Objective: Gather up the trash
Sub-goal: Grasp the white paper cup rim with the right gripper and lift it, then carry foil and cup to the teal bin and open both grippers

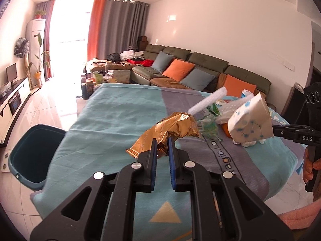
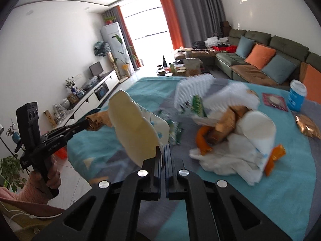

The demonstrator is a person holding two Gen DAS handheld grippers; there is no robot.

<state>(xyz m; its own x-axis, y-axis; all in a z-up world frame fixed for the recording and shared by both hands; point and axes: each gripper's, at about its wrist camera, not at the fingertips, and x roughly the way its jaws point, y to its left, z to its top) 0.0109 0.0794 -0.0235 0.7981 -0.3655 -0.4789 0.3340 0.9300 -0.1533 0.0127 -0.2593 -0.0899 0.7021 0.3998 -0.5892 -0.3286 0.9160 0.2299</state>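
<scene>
A living room with a table under a teal and grey blanket (image 1: 120,120), seen from two handheld grippers. The left gripper (image 1: 161,146) is nearly closed, its blue pads pinching a crumpled gold foil wrapper (image 1: 172,129) held just above the blanket. The right gripper (image 2: 163,154) is fully closed on the edge of a flattened paper cup (image 2: 132,128), cream inside and printed with blue dots outside, also lifted clear of the table. A dark teal bin (image 1: 34,154) stands on the floor against the table's left edge; nothing can be seen inside it from here. Neither piece is over the bin yet, so both appear picked up but not dropped. Much is left: toward the table's right side sits a heap of trash (image 2: 230,136) with white tissue, orange packets, a green printed bag and ridged white foam. Near the far right edge stand a blue lidded cup (image 2: 298,95), a flat pink packet (image 2: 273,101) and another gold wrapper (image 2: 308,127). Judged from this, collection is at an early stage, with most items waiting on the table
</scene>
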